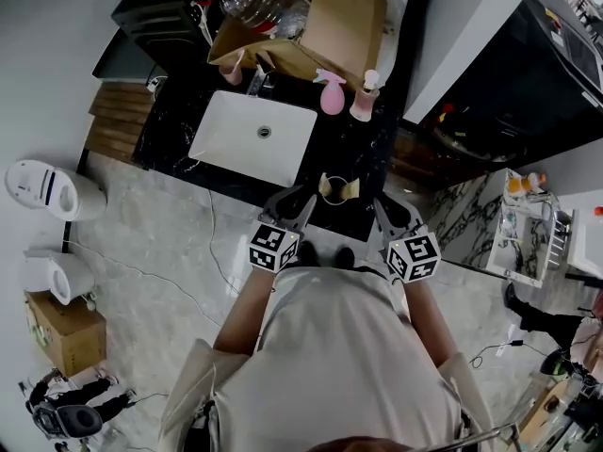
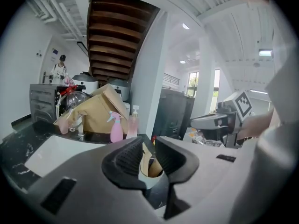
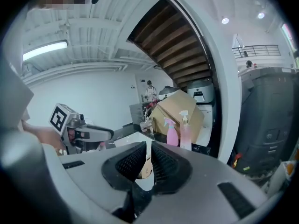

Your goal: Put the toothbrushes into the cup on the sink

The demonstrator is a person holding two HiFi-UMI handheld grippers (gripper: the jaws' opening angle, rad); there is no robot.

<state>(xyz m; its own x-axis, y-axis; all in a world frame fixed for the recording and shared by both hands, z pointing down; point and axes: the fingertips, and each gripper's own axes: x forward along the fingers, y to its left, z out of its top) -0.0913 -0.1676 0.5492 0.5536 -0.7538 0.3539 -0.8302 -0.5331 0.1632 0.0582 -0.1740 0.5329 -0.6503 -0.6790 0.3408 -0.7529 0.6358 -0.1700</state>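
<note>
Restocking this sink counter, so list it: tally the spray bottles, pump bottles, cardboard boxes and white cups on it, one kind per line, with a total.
spray bottle: 1
pump bottle: 1
cardboard box: 1
white cup: 1
Total: 4

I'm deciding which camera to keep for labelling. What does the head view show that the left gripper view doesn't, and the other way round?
Only the head view: a white rounded appliance standing on the pale floor beside the counter.
Only the left gripper view: a brown wooden stair underside overhead and a distant standing person.
Both: the white rectangular sink basin, the brown cardboard box, the pink plastic spray bottle and the small white cup.
</note>
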